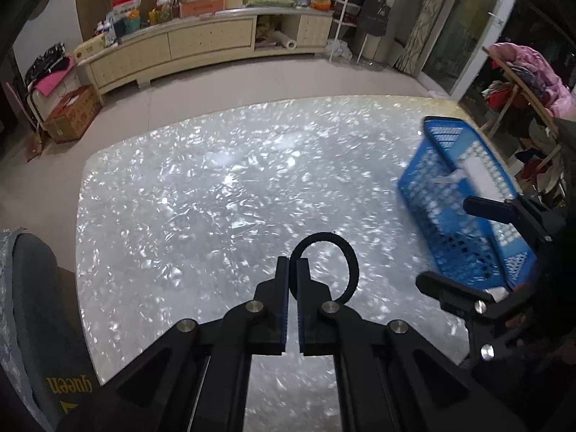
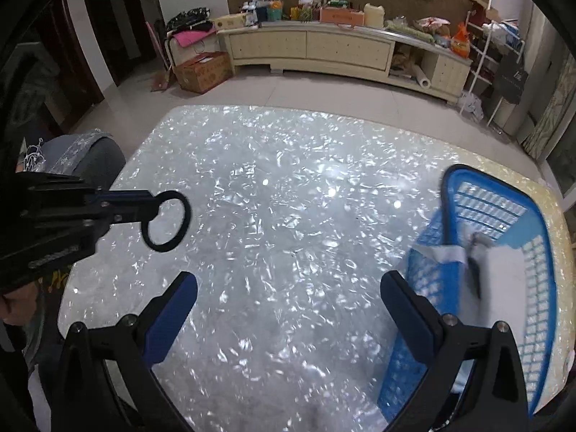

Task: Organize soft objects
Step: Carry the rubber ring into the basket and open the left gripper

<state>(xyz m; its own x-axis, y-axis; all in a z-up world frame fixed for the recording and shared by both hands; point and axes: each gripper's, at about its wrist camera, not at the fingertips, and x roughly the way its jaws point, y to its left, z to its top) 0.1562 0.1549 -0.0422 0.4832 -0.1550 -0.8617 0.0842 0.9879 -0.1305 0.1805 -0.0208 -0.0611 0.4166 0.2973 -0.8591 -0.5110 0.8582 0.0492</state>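
Note:
My left gripper [image 1: 293, 262] is shut on a black ring-shaped hair tie [image 1: 351, 259] and holds it above the pearly white table [image 1: 216, 187]. It also shows in the right wrist view [image 2: 153, 212], with the hair tie [image 2: 166, 221] hanging from its tips. My right gripper [image 2: 288, 288] is open and empty above the table, just left of a blue plastic basket [image 2: 504, 237]. The basket [image 1: 457, 194] stands at the table's right side and holds white soft items [image 2: 500, 277], blurred. The right gripper also shows in the left wrist view [image 1: 453, 241], beside the basket.
A grey chair back [image 1: 32, 309] stands at the table's left edge. A long cream cabinet [image 2: 342, 50] with clutter on top runs along the far wall. A cardboard box [image 2: 205, 72] sits on the floor. Clothes pile on a rack [image 1: 532, 72] at the right.

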